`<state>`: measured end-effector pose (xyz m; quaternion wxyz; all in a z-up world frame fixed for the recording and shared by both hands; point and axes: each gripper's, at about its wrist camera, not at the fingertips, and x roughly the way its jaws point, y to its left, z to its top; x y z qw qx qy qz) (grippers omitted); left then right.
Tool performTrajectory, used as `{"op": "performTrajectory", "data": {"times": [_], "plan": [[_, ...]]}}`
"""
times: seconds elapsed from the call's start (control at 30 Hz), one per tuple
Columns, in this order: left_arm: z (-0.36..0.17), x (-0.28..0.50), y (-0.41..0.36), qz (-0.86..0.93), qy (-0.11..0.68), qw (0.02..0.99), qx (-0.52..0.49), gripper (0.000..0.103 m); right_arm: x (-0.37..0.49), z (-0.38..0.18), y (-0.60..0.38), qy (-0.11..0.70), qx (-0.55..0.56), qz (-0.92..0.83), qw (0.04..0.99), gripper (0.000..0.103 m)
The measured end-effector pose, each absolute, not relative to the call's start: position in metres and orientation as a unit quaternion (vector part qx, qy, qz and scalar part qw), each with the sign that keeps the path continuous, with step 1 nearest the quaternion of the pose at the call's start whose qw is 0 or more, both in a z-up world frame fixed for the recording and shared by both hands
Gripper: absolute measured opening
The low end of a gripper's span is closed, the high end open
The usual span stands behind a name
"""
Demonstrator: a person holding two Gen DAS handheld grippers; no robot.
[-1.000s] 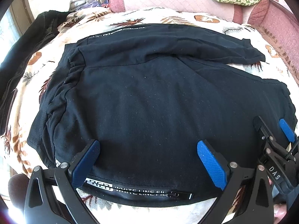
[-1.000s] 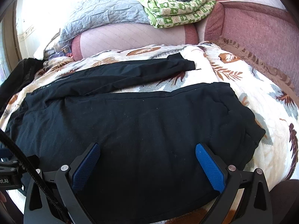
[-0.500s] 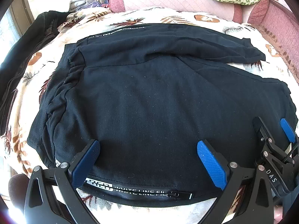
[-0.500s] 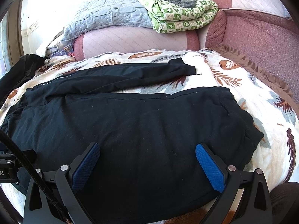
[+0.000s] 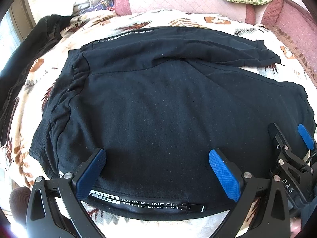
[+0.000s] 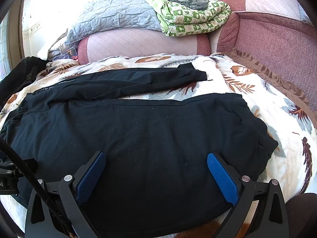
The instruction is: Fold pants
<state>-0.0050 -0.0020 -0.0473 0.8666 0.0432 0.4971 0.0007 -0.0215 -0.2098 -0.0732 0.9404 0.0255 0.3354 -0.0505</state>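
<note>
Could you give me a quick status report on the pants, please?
Left gripper open, right gripper open. Black pants spread on leaf-print blanket, unfolded. Nothing in the way.

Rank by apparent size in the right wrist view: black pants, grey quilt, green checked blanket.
1. black pants, by far the largest
2. grey quilt
3. green checked blanket

The bedding lies farther back, so its true size is unsure.

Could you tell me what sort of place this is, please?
Most likely a home living room: black pants lie on a leaf-print blanket over a cushioned pink sofa, with folded quilts on its backrest.
</note>
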Motion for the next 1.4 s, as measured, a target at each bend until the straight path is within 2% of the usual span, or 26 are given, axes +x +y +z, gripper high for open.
{"op": "performTrajectory", "data": {"times": [0.13, 0.33, 0.6, 0.7, 0.77, 0.83, 1.03, 1.17, 1.3, 1.33, 1.37, 1.4], "plan": [[-0.046, -0.006, -0.004, 0.000, 0.493, 0.868, 0.050, 0.103, -0.022, -0.073, -0.209, 0.335, 0.025, -0.051, 0.940, 0.103], [-0.035, -0.004, 0.013, -0.008, 0.497, 0.868, -0.002, 0.103, -0.020, -0.072, -0.210, 0.342, 0.019, -0.053, 0.938, 0.103], [0.012, -0.018, 0.066, -0.015, 0.421, 0.905, -0.061, 0.103, -0.011, -0.070, -0.207, 0.380, 0.011, -0.049, 0.924, 0.103], [0.021, -0.024, 0.090, -0.020, 0.404, 0.910, -0.085, 0.098, -0.007, -0.069, -0.206, 0.395, 0.007, -0.051, 0.917, 0.103], [0.022, -0.026, 0.101, -0.026, 0.404, 0.909, -0.095, 0.090, -0.006, -0.069, -0.204, 0.402, 0.006, -0.052, 0.914, 0.103], [0.022, -0.025, 0.112, -0.030, 0.415, 0.905, -0.093, 0.086, -0.005, -0.069, -0.204, 0.407, 0.006, -0.057, 0.912, 0.103], [0.030, -0.026, 0.132, -0.020, 0.415, 0.907, -0.064, 0.086, -0.005, -0.068, -0.201, 0.408, 0.011, -0.074, 0.910, 0.103], [0.030, -0.025, 0.148, 0.004, 0.410, 0.907, -0.097, 0.086, -0.003, -0.067, -0.202, 0.412, 0.008, -0.070, 0.909, 0.103], [0.013, -0.013, 0.178, 0.049, 0.438, 0.885, -0.151, 0.086, 0.000, -0.068, -0.204, 0.408, -0.001, -0.049, 0.912, 0.103], [0.009, -0.010, 0.180, 0.064, 0.447, 0.881, -0.145, 0.083, -0.001, -0.068, -0.204, 0.404, -0.004, -0.044, 0.914, 0.103], [0.006, -0.007, 0.181, 0.074, 0.453, 0.878, -0.132, 0.072, -0.002, -0.069, -0.205, 0.397, -0.007, -0.038, 0.917, 0.103], [0.004, -0.005, 0.178, 0.080, 0.460, 0.877, -0.109, 0.066, -0.003, -0.069, -0.205, 0.393, -0.008, -0.033, 0.919, 0.103]]}}
